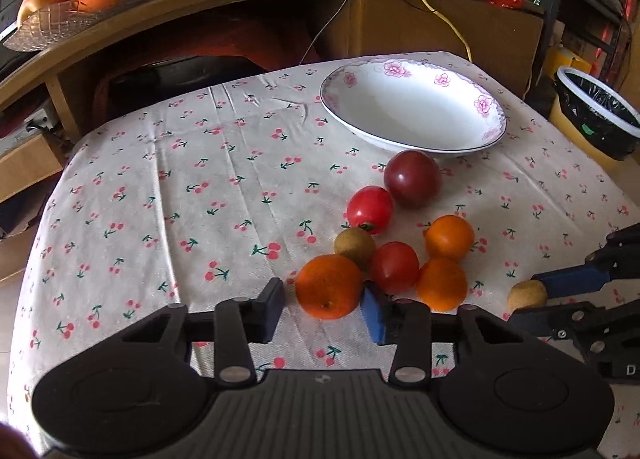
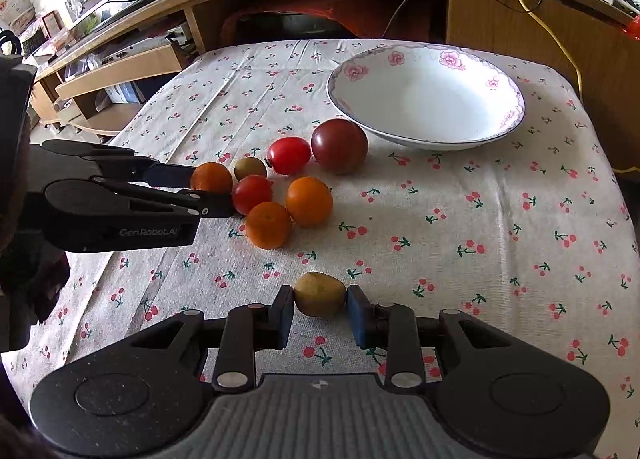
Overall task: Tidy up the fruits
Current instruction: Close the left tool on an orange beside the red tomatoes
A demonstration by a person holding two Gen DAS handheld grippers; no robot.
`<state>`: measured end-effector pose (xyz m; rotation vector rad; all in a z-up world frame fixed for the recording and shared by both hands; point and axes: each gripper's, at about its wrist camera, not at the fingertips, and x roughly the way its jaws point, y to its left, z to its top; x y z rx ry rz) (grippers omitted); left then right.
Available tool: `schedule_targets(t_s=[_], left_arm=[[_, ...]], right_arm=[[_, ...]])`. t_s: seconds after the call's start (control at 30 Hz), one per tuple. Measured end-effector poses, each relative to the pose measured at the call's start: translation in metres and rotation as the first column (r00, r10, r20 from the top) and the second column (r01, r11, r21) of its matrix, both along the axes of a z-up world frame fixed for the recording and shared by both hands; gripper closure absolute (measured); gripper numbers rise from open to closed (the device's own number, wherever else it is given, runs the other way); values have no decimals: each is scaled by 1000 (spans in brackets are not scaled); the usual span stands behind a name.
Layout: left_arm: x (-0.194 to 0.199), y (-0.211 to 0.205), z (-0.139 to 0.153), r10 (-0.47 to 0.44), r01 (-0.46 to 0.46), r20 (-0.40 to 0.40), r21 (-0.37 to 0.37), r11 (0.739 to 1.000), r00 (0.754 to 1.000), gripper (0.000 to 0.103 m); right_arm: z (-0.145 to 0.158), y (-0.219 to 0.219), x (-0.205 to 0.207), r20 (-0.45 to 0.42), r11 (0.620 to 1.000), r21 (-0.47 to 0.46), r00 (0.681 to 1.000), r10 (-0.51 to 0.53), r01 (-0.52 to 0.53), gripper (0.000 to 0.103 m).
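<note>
Nothing sits in the plate (image 2: 472, 59) at the far right yet: the right hand-held gripper (image 2: 320, 313) clamps a small brown fruit (image 2: 319, 293) near the counter's front edge, the left hand-held gripper (image 1: 324, 309) straddles an orange (image 1: 329, 286), jaws apart.

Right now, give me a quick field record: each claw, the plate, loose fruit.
left claw: open around an orange, pads not clearly pressing
right claw: shut on a kiwi
plate: empty, far side of the cloth
loose fruit: two more oranges, two red tomatoes, a dark plum, a second kiwi, clustered before the plate
</note>
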<state>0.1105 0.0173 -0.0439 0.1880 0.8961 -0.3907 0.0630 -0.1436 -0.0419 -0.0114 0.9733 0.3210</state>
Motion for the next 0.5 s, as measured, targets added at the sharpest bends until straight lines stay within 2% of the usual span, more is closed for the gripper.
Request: schedule_targets(t_s=[0.07,0.2,0.5], left_arm=[[-2,-1,0,-8,8,-2,-5,1000,1000,61],[-3,-3,1,-10,10,1,10,1000,1000,62],[-15,-2,11,-25,25,-11,-14,1000,1000,62]], right_arm=[[0,0,0,2,1000,-3,1000,2,-2,78],[0,1,-2,6,1000,-8,1000,7,-7,79],[7,-5,-3,30,1000,-1,999,-11,11,79]])
